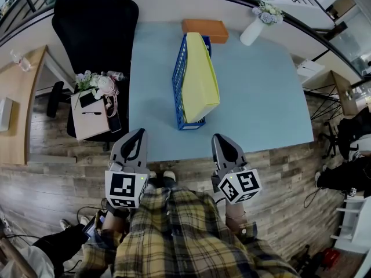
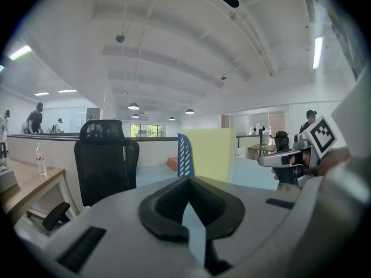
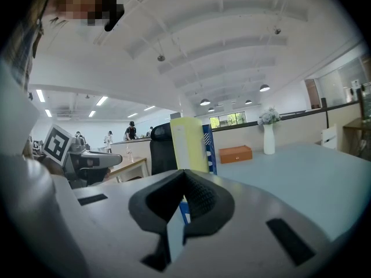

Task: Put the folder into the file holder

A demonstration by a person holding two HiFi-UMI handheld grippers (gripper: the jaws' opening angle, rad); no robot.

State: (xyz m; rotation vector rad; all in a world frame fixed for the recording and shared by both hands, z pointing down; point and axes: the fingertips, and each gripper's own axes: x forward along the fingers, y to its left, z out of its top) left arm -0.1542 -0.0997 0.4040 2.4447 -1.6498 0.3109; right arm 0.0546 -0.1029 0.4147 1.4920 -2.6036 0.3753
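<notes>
Standing inside the blue file holder (image 1: 178,77) is the yellow folder (image 1: 200,79)

pale blue table (image 1: 261,97) carries a blue file holder (image 1: 179,86), orange box (image 1: 204,29), white vase (image 1: 252,32)

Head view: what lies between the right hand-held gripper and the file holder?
Nothing but bare blue tabletop separates the right hand-held gripper from the file holder; the head view shows it.

Bright, even light from ceiling lamps (image 2: 133,106), soft shadows; strong fisheye bending, dark corners throughout.
</notes>
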